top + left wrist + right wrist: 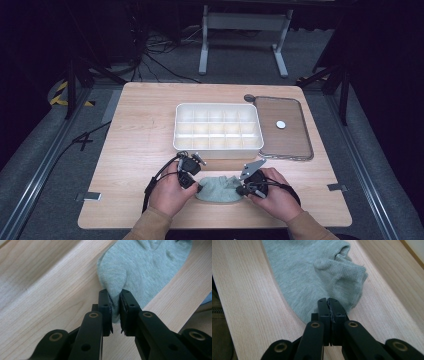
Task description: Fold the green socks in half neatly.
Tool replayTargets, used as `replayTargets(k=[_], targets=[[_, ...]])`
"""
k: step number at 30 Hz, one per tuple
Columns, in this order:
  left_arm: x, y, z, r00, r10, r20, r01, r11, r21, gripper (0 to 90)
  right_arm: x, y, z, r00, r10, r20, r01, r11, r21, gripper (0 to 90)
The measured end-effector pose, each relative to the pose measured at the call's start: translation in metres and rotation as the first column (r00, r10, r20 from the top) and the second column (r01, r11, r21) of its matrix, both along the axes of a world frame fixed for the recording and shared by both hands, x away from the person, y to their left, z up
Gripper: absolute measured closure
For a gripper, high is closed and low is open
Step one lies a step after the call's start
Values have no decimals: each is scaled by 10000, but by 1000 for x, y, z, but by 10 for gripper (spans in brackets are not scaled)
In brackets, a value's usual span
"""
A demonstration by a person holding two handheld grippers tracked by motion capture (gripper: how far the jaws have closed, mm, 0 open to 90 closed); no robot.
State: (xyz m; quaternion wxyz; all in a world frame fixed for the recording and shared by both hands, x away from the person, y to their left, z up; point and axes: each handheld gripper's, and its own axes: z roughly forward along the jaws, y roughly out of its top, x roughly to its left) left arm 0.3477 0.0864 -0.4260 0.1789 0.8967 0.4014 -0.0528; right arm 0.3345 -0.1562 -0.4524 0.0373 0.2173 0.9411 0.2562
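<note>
A pale green sock (217,189) lies crumpled on the wooden table (140,130) near its front edge, between my two hands. My left gripper (197,188) is at the sock's left end. In the left gripper view, the left gripper (115,297) is shut on a raised fold of the sock (145,267). My right gripper (241,190) is at the sock's right end. In the right gripper view, the right gripper (328,301) has its jaws pressed together over the near edge of the sock (307,272), whose cuff is bunched beyond the tips.
A white box (217,106) with several empty compartments stands just behind the sock. To its right lies a clear flat lid (300,150) with a small white disc (281,124) on it. A dark round knob (249,98) sits at the lid's far left corner.
</note>
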Motion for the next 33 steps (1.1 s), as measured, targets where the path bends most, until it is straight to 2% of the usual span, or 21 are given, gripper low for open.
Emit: replayTargets(k=[7, 11, 17, 24, 30, 33], targets=[[-2, -4, 8, 9998, -97, 179, 98, 9999, -43, 800, 0, 0, 0, 9999, 162, 28, -162, 9999, 29, 897], [-4, -11, 16, 9987, -384, 334, 398, 9984, -414, 795, -1, -1, -1, 9997, 196, 128, -197, 9998, 52, 897], [-3, -21, 24, 9961, -666, 584, 697, 9962, -526, 792, -3, -2, -2, 9991, 255, 339, -259, 9996, 112, 897], [-2, -39, 25, 9929, -952, 715, 989, 9938, -501, 791, -5, -4, -4, 9990, 122, 424, -137, 9993, 336, 897], [1, -49, 25, 9872, -1355, 836, 1397, 9891, -460, 791, -7, -6, -5, 9985, 66, 544, -93, 9987, 504, 896], [4, -54, 21, 9865, -1437, 786, 1481, 9876, -523, 793, -8, -9, -7, 9985, -58, 549, 15, 9969, 784, 895]])
